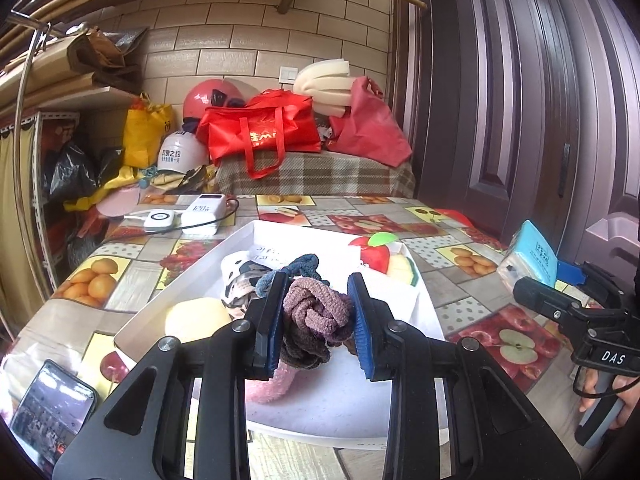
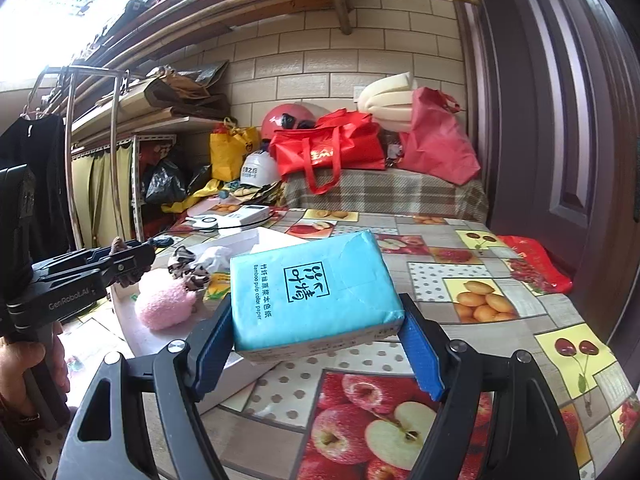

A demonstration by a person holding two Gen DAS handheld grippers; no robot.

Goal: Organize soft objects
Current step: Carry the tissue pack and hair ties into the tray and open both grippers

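My left gripper (image 1: 317, 292) is shut on a knotted bundle of mauve and brown hair ties (image 1: 316, 316), held just above a white tray (image 1: 280, 236). In the tray lie a pink fluffy piece (image 1: 272, 384), a blue hair tie (image 1: 304, 264), black-and-white cloth (image 1: 236, 276), a pale yellow round thing (image 1: 196, 316) and an apple-shaped toy (image 1: 376, 254). My right gripper (image 2: 316, 314) is shut on a blue tissue pack (image 2: 316, 288), lifted over the table to the right of the tray (image 2: 240, 240). The right wrist view shows the left gripper (image 2: 132, 256) at the left, above the pink piece (image 2: 164, 304).
A fruit-print cloth (image 2: 480, 300) covers the table. A phone (image 1: 52, 412) lies at the near left, a power bank (image 1: 202, 214) and a small white device (image 1: 158, 220) beyond the tray. Red bags (image 1: 260, 132) and helmets crowd the back. A dark door (image 1: 520, 120) stands on the right.
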